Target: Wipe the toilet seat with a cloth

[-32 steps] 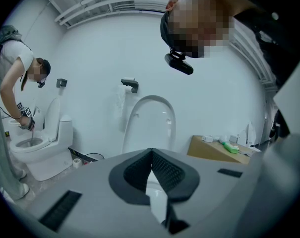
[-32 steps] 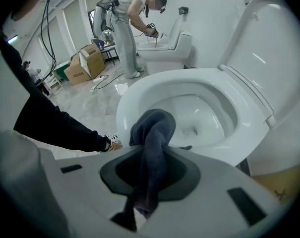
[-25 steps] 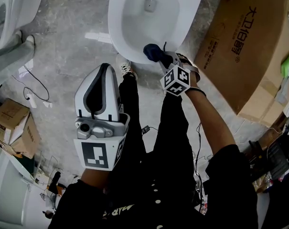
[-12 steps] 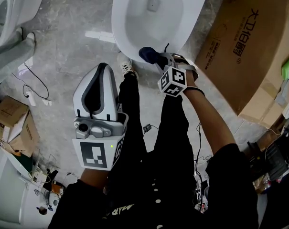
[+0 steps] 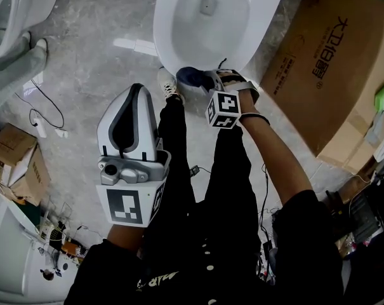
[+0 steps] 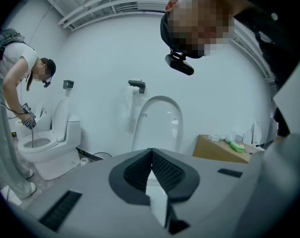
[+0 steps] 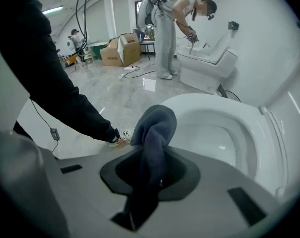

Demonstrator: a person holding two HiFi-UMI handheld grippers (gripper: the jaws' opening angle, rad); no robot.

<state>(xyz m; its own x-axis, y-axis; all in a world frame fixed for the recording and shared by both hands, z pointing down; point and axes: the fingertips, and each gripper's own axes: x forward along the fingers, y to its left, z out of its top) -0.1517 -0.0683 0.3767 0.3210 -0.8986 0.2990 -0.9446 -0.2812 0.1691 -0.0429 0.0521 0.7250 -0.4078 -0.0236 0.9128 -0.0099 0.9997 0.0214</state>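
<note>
The right gripper (image 7: 152, 175) (image 5: 207, 80) is clenched on a dark blue-grey cloth (image 7: 154, 128) (image 5: 188, 76), whose bunched end sticks out past the jaws and hangs over the near edge of the toilet (image 5: 169, 43) (image 7: 249, 128) rim; whether it presses on the rim cannot be told. The white bowl (image 5: 207, 18) behind it shows its drain opening. The left gripper (image 6: 151, 157) (image 5: 136, 94) is held well apart from the toilet with its jaws pressed together on nothing, and a cardboard box (image 5: 325, 62) stands just to the right of the toilet with a green bottle (image 6: 235, 145) lying on top.
</note>
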